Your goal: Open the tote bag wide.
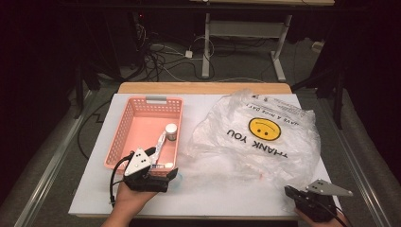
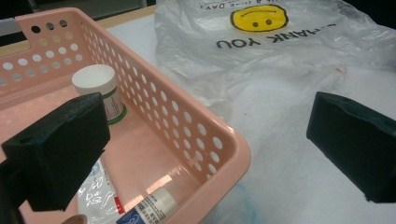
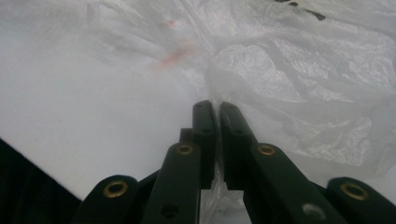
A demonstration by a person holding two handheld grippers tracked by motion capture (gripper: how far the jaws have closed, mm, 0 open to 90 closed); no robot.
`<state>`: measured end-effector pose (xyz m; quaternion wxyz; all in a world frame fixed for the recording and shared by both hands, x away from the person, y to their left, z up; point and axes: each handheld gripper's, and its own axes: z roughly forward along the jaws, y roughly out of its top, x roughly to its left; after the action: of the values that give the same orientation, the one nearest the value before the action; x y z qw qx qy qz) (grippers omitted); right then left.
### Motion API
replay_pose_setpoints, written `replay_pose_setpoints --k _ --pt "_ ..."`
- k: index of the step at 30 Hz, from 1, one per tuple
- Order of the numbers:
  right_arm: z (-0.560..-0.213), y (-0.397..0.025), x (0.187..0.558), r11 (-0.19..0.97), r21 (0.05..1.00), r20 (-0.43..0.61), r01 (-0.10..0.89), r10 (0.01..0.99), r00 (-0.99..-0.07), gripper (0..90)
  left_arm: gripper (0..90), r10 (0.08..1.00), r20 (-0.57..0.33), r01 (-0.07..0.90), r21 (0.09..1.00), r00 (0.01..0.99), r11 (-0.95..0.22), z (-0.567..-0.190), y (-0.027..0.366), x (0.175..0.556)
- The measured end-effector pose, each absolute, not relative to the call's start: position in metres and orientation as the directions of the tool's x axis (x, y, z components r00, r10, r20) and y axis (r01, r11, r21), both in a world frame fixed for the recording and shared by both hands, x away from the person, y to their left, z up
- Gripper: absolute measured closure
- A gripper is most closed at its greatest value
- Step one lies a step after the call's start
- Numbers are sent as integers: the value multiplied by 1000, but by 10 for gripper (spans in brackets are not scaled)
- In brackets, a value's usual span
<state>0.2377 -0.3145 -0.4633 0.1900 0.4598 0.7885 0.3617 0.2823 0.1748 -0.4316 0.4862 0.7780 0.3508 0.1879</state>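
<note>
White covering lies over the worktop [image 1: 198, 189], and two hand-held grippers come in from its near edge. At the near right corner, the right gripper [image 1: 289, 191] has its fingers [image 3: 205, 126] pressed together on a fold of one thin, clear plastic bag [image 1: 257, 137], pinching the film at the bag's near right edge; in the right gripper view the crinkled plastic runs straight up from between the closed tips. At the near left, a hand [image 1: 128, 201] holds the left gripper [image 1: 163, 166] at the near right corner of one pink perforated basket [image 1: 124, 124]. Its fingers [image 2: 60, 149] are spread wide and grip nothing: in the left gripper view one pad hangs over the inside of the basket and the other over the bare white surface outside it, with the basket's corner between them. Three things lie in the basket: a small tube [image 2: 149, 208] with blue print near the corner, a clear crinkled packet [image 2: 98, 193] beside it, and farther in one little white-capped jar [image 2: 100, 88] standing upright against the right wall. Beyond the grippers the bag spreads across the right half of the worktop, printed with one yellow smiley face [image 1: 264, 128] and the words THANK YOU, upside down from this side. It lies just beside the basket, apart from the left gripper.
</note>
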Motion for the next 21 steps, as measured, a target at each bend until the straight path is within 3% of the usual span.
replay_pose_setpoints --k 7,18,19,21 --pt "-464 -258 248 344 775 0 530 839 -544 865 0 729 -58 366 890 682 -271 -431 176 283" --pt "-473 -198 240 388 781 36 490 755 -655 834 0 732 -68 375 889 677 -264 -432 179 284" --pt "-473 -197 238 392 781 33 486 751 -659 817 0 732 -68 375 889 677 -265 -433 179 284" --pt "-465 -202 236 354 803 64 479 749 -660 690 0 734 -70 379 887 676 -264 -433 180 285"
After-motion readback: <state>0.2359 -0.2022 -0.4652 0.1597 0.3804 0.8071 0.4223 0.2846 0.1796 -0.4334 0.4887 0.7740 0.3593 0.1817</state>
